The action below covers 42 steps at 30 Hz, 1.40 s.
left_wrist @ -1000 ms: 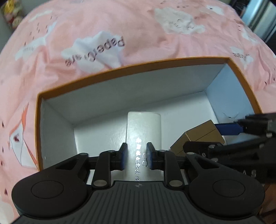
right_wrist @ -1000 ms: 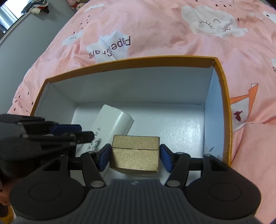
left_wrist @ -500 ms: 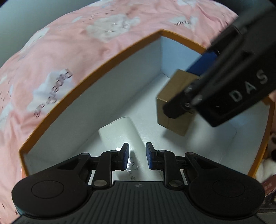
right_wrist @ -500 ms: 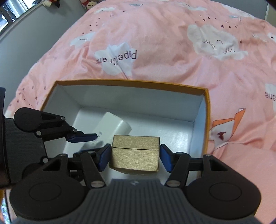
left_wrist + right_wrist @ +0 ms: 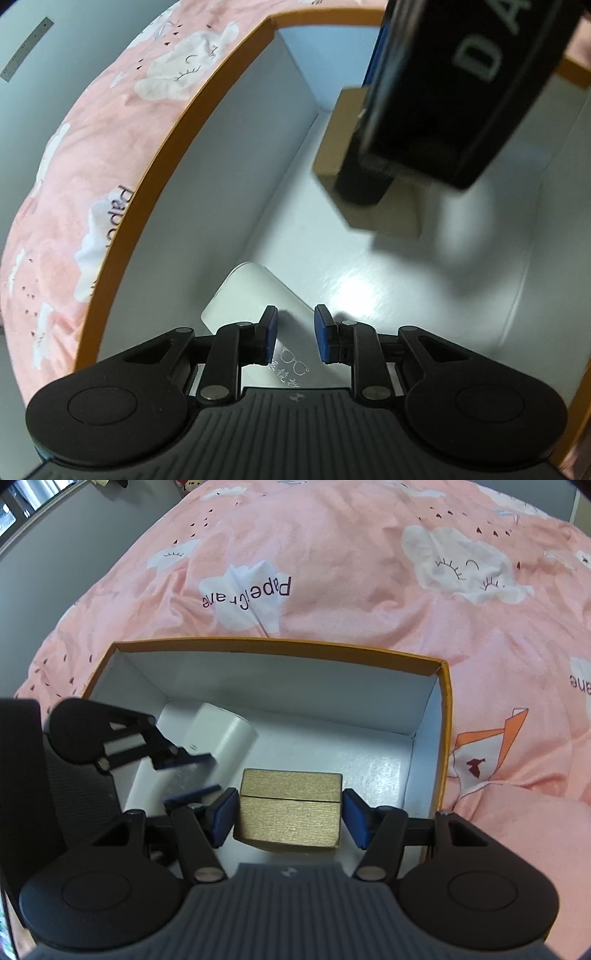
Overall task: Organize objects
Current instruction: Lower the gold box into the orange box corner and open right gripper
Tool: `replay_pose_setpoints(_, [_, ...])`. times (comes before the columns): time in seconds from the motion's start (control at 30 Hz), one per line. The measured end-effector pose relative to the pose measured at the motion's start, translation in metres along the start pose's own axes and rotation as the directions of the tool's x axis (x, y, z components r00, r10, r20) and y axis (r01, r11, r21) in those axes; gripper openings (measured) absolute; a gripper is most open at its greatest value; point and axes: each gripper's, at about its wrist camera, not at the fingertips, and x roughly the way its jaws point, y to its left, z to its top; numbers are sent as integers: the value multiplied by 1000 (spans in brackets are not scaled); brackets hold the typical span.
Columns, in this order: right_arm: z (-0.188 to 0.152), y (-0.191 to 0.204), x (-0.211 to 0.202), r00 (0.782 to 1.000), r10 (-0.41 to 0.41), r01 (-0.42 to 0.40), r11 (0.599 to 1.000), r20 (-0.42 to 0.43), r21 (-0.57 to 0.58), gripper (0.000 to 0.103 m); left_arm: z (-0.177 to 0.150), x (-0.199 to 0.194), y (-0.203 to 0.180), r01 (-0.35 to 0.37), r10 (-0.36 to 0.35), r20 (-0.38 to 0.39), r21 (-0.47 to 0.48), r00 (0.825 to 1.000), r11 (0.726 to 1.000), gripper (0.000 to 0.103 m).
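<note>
An orange-rimmed box with a white inside sits on a pink bedspread. A white glasses case lies at its left; it also shows in the left wrist view. My left gripper is above the case with its jaws a little apart and not on it; it also shows in the right wrist view. My right gripper is shut on a gold box, held above the box floor. The gold box appears in the left wrist view behind the right gripper's body.
The pink bedspread with white clouds and "PaperCrane" print surrounds the box. A grey wall or bed edge lies at the far left. The box floor to the right of the gold box is bare white.
My left gripper let go of the white case and rose and turned, with its jaws a little wider. My right gripper lifted the gold box higher above the box floor.
</note>
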Motion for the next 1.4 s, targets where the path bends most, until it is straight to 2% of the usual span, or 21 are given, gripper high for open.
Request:
replay_pose_setpoints(0.17, [-3,4,-1,1000,-4,4,1000,7,-6,63,-15,6,7,-63,65,-57,41,996,997,25])
replay_pose_setpoints(0.27, [-5,9,-1,999,37,-37,999,-8,2,63,-22,11,14,-113,116,-95,39,989,993,21])
replay_pose_setpoints(0.4, [-9,20,5,997,71,-72,997,-37,-8,63,-32,12,17,-165,172,-94,77,981,983,20])
replay_pose_setpoints(0.47, [-11,23,10,993,97,-96,995,-61,9,63,-37,13,18,-209,220,-110,101,969,973,20])
replay_pose_setpoints(0.53, [-12,23,15,988,131,-127,991,-87,47,63,-45,21,19,-272,289,-142,131,947,953,19])
replay_pose_setpoints(0.57, [-13,22,17,984,149,-142,988,-96,67,63,-46,22,17,-279,295,-147,122,944,953,19])
replay_pose_setpoints(0.63, [-15,24,20,977,182,-172,980,-109,100,63,-58,13,31,-249,253,-129,48,959,967,19])
replay_pose_setpoints(0.7, [-18,30,23,969,215,-201,973,-121,116,63,-62,-3,41,-206,199,-90,-81,976,975,19])
replay_pose_setpoints(0.73, [-19,34,24,964,233,-218,969,-130,120,63,-64,-13,48,-185,178,-63,-155,982,970,19])
replay_pose_setpoints(0.8, [-21,42,28,950,272,-254,959,-156,126,62,-65,-31,55,-145,148,-12,-297,989,944,19])
replay_pose_setpoints(0.83, [-22,47,30,942,288,-269,954,-170,131,62,-66,-37,66,-128,140,8,-366,990,922,20])
replay_pose_setpoints(0.9, [-23,55,35,931,310,-287,948,-193,140,62,-70,-58,66,-103,135,36,-469,990,877,20])
replay_pose_setpoints(1.03, [-23,70,48,914,333,-303,940,-230,157,62,-81,-78,75,-81,137,51,-586,989,806,20])
replay_pose_setpoints(1.17, [-23,83,63,893,360,-316,929,-269,195,62,-91,-82,80,-43,97,43,-675,994,737,20])
replay_pose_setpoints(1.33, [-23,96,73,884,372,-321,924,-283,211,63,-111,-82,81,-6,77,67,-710,995,704,20])
replay_pose_setpoints(1.4, [-23,98,75,876,389,-334,916,-284,223,63,-114,-84,79,4,77,81,-713,994,701,20])
